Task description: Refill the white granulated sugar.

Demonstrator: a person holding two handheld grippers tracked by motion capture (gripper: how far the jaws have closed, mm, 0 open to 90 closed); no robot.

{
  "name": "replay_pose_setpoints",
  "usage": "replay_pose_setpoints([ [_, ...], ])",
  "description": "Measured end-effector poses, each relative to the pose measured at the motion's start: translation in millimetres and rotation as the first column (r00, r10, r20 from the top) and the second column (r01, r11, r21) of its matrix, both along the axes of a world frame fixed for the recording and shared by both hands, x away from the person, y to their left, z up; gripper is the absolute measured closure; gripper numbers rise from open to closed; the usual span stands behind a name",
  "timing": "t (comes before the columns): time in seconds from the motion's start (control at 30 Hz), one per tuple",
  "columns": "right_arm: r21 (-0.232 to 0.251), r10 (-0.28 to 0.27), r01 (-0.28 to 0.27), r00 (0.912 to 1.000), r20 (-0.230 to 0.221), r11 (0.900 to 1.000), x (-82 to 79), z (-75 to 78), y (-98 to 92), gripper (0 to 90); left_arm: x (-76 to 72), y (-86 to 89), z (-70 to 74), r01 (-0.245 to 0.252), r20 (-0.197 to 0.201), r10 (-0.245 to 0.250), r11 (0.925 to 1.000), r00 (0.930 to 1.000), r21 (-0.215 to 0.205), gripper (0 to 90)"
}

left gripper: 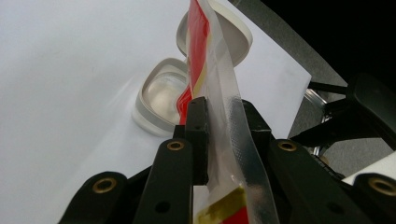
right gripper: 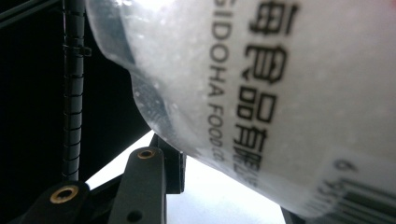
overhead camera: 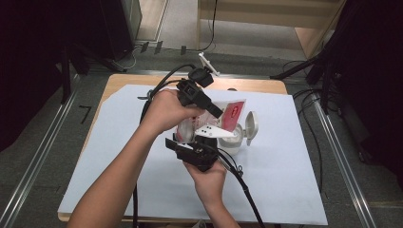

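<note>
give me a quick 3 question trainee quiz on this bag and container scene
1. True or false: the left gripper is clamped on the edge of the plastic bag.
2. What state is the white container in? A) lid flipped open B) lid shut C) lying upside down
3. Fill in: the container rests on a ___ sheet that covers the table.

Key
1. True: in the left gripper view the clear sealed strip of the red and clear bag is pinched between the jaws.
2. A: its lid stands up beside the open body.
3. White.
</note>
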State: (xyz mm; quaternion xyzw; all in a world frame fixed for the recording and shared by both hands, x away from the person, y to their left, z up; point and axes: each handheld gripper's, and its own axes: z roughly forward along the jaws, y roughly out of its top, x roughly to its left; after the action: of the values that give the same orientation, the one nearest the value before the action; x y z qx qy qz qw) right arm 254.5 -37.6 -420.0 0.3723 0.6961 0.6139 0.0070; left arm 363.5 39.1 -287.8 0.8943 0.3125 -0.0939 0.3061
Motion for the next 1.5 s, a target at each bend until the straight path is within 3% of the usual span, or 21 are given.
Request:
replay_pose_setpoints([
  [0.4,-0.014,-0.009,0.009,0.9998,0.015,1.000,4.6,-0.6,-1.8,63.2,-0.1,-0.7,1.0,-0.005,0.022,0.005,1.0000,0.9998,-0.007,78.0],
  [0.7,-0.022,-0.013,0.013,0.9999,0.010,1.000,4.9,-4.6,-3.0,63.1,0.5,-3.3,-2.9,-0.004,0.016,0.004,1.0000,0.9999,-0.005,78.2],
  [1.13,0.017,-0.009,0.009,1.0000,-0.002,1.000,3.9,0.9,-9.0,59.6,0.5,-9.5,0.2,0.000,0.028,0.000,0.9999,0.9996,-0.014,77.3],
  [1.5,0.046,0.001,0.000,0.9998,-0.018,0.999,4.3,3.5,-7.5,63.3,0.4,-10.7,3.1,0.000,0.025,0.000,1.0000,0.9997,0.001,75.6],
])
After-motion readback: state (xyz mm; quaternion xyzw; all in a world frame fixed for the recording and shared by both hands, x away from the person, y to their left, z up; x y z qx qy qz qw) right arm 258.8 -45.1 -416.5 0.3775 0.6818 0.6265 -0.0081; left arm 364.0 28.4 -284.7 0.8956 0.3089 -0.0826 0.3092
